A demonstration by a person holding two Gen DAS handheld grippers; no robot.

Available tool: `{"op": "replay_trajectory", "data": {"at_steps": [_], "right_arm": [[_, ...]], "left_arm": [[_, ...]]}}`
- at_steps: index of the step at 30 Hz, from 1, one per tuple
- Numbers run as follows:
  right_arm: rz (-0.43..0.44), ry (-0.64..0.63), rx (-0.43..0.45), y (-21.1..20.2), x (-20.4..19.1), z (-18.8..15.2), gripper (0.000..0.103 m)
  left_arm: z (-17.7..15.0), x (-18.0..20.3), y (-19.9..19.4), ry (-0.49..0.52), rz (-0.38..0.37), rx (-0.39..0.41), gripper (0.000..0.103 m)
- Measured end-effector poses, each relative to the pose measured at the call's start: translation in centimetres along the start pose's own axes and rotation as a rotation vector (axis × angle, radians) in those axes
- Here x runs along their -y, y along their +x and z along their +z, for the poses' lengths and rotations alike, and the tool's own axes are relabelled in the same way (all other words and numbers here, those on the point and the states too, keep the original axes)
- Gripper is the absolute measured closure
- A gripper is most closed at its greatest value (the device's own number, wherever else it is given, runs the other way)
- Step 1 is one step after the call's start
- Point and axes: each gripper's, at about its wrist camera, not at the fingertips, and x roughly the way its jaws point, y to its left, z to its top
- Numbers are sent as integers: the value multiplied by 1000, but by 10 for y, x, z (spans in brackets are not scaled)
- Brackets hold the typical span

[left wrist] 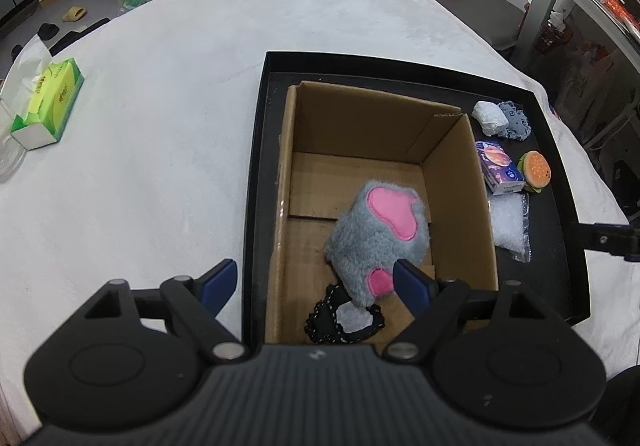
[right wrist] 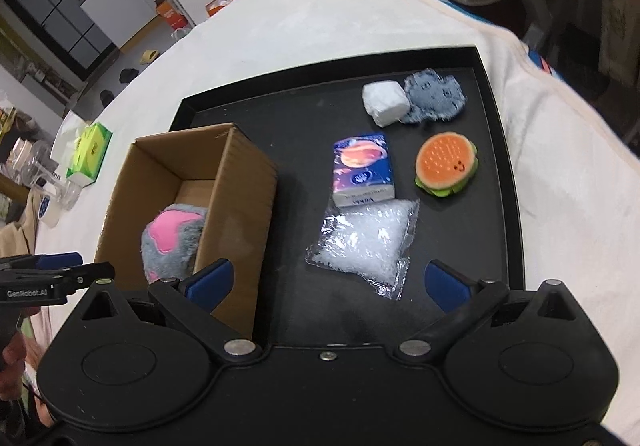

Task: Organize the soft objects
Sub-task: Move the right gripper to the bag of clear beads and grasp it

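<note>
White-clothed worktop [right wrist: 560, 173]: lower wide, empty right tongs [right wrist: 327, 278] squarely over clear crinkly packet [right wrist: 362, 242]; left tongs [left wrist: 314, 284] wide, empty.

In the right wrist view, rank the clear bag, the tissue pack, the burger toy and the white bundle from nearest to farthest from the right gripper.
1. Clear bag, just ahead of the open right gripper.
2. Tissue pack, behind the bag, touching its far edge.
3. Burger toy, to the pack's right; close to the pack's rank.
4. White bundle, farthest, near the tray's far rim.
</note>
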Motion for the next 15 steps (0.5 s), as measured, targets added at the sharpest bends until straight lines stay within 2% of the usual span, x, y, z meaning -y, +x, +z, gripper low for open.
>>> {"op": "replay_trajectory", "data": {"at_steps": [8,15], "right_arm": [[-8,63,-20,21,17,-4,0],[-57,100,-36,50,25,-9,0]], "left_arm": [[6,9,8,12,16,-9,19],[10,10,18,6,33,-15,19]]}}
